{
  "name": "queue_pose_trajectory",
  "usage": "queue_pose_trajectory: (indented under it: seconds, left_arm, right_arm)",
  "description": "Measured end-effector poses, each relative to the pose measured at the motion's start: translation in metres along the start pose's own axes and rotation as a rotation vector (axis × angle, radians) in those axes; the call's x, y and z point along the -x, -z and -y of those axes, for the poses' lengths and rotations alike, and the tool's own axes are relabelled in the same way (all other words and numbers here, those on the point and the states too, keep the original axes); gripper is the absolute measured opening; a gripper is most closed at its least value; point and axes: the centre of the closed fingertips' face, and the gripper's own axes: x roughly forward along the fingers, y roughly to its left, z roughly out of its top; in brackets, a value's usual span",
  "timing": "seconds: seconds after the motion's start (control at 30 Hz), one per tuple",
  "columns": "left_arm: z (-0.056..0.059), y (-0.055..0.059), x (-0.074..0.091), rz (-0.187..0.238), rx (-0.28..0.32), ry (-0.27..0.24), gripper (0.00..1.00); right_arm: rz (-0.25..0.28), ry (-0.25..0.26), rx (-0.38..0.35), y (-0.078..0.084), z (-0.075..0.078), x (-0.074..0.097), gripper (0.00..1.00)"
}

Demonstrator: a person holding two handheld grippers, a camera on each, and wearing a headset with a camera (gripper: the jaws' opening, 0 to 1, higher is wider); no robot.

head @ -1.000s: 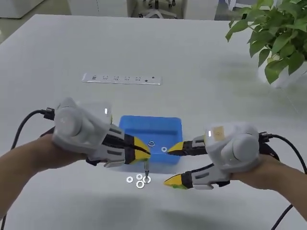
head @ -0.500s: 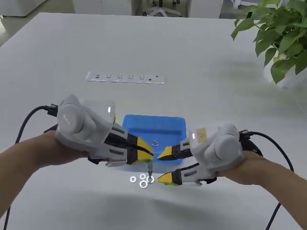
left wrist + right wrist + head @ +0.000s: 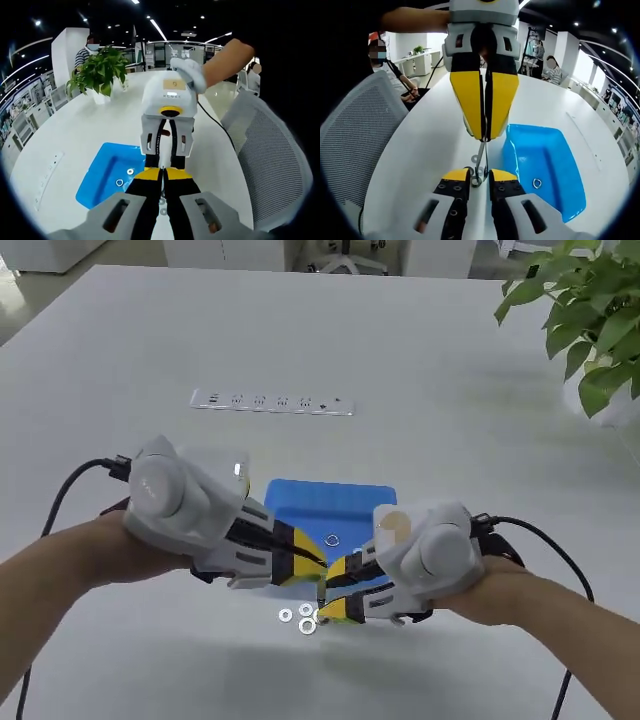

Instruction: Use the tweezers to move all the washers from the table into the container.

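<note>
**Head view.** The left claw [image 3: 305, 558] was seen with its jaws pressed together, the tips over the near edge of the blue container [image 3: 335, 498]. The right claw [image 3: 336, 590] was met tip to tip from the opposite side. The loose washers [image 3: 300, 617] were noted on the bench [image 3: 450, 390], just under the tips of both claws and outside the container. One of the washers in the container [image 3: 332, 540] was seen just beyond the claw tips. A power strip [image 3: 272, 402] was noted well beyond the container.

**Left gripper view.** The view's own yellow jaw tips were seen clenched. The right claw was faced head-on, directly ahead. The container was placed left of the jaws, with two washers lying on its floor.

**Right gripper view.** The tweezers [image 3: 481, 150] were gripped between the left claw's shut jaws, which entered from the top. The tweezers' tips were lowered between the right claw's own jaws, onto the loose washers. Those jaws were drawn to a narrow gap on either side of the tweezers. Whether they pressed on them could not be told. The container lay to the right of the jaws.
</note>
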Motion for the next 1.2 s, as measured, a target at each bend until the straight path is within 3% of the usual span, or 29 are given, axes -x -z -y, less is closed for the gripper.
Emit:
queue_pose_trajectory:
  seconds: [0.1, 0.8, 1.2]
  left_arm:
    - [-0.001, 0.0, 0.0, 0.0, 0.003, 0.0, 0.05]
    - [0.002, -0.001, -0.005, -0.003, 0.007, -0.002, 0.06]
    - [0.003, -0.01, -0.002, 0.018, 0.01, -0.02, 0.11]
  right_arm:
    - [-0.02, 0.007, 0.009, 0.003, 0.003, -0.002, 0.13]
    - [-0.029, -0.002, 0.007, 0.004, 0.0, -0.001, 0.09]
    - [-0.035, -0.004, 0.019, 0.002, -0.003, 0.005, 0.09]
